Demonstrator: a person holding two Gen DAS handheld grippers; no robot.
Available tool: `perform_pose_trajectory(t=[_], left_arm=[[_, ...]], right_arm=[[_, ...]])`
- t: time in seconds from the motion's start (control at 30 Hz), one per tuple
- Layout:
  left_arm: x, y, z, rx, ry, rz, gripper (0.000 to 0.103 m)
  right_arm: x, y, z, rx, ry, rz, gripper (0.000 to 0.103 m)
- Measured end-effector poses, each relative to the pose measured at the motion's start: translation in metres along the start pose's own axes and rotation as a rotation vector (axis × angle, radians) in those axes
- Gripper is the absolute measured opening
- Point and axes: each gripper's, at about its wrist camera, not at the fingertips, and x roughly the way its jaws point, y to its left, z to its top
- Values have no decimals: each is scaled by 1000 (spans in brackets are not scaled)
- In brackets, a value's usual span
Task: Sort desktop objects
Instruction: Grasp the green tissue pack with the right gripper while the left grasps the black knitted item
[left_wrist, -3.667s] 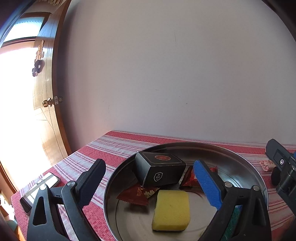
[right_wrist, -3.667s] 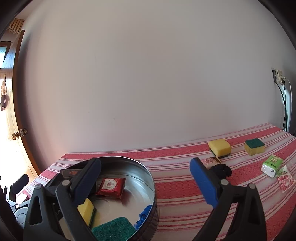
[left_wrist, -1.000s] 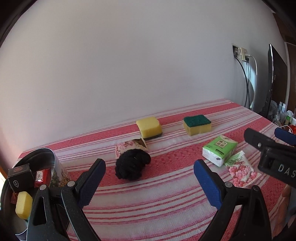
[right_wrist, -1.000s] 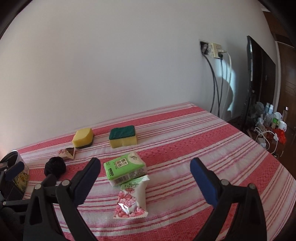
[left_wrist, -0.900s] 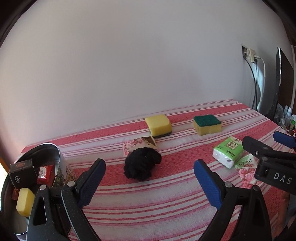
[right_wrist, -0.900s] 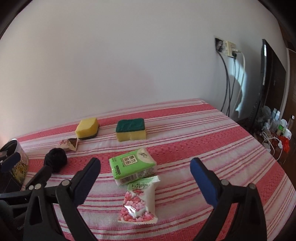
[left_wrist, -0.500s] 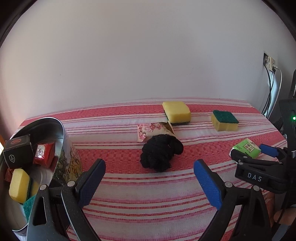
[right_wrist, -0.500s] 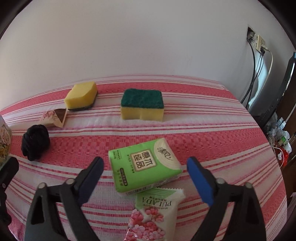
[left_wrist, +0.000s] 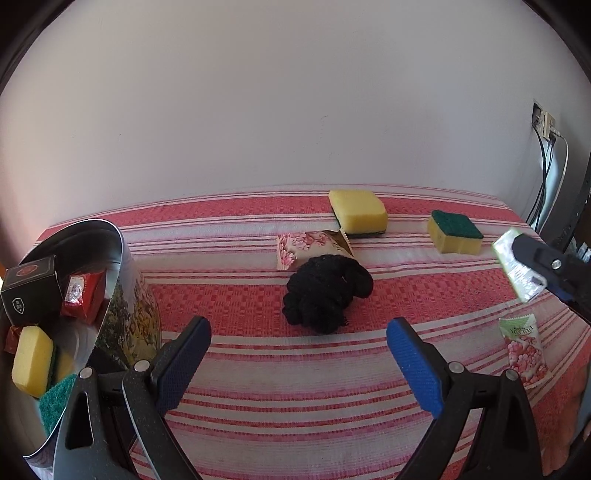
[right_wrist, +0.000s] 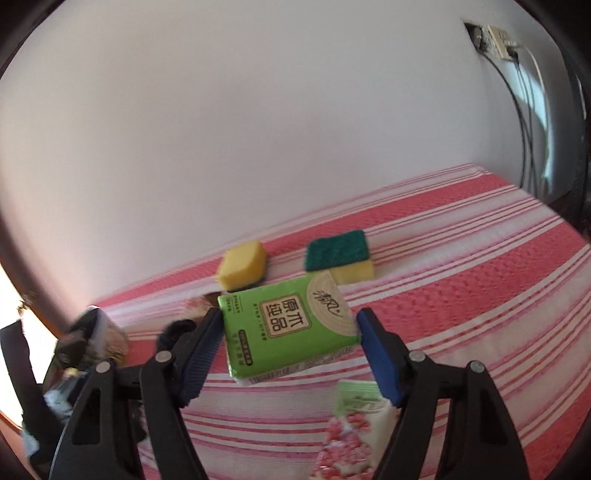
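Green tissue pack (right_wrist: 286, 325) clamped in right tongs (right_wrist: 290, 349) mid-frame, lifted off striped desk (right_wrist: 461, 280), left tongs (left_wrist: 299, 363) wide, lower frame, below black yarn ball (left_wrist: 327, 297).

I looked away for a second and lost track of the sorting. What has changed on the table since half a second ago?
The right gripper has closed on the green tissue pack and lifted it off the striped cloth; the pink snack packet it lay against stays down. The left gripper remains open and empty. The black yarn ball, both sponges and the metal tin are unmoved.
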Motion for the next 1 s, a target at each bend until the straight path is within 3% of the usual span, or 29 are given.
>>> perform_pose_trajectory(t=[0.07,0.13,0.4,0.5,0.6,0.83,0.87,0.9,0.93,1.0], left_arm=[[0,3,0,-14,0,4,98],[1,5,0,-22,6,10,98],[13,18,1,-114,71,-44,98],[16,8,9,-103,71,-63,98],[25,-4,24,-84,52,-36,98],[79,-13,27,-44,227,12,97],[77,-14,29,-35,208,12,96],[75,-13,29,-40,194,-11,90],[76,-12,29,-42,194,-27,75],[73,-12,29,-37,179,-34,61]], right_arm=[[-6,1,0,29,-17,74,75],[-10,5,0,14,-34,70,75],[-21,22,-3,-77,-142,-127,75],[-20,20,-2,-68,-143,-151,75],[-25,14,-3,-46,-142,-145,75],[-23,5,-1,-16,-150,-148,75],[-23,6,0,-19,-152,-150,75],[-23,6,0,-26,-154,-157,75],[-22,8,0,-35,-155,-167,75],[-21,12,-1,-53,-156,-186,75]])
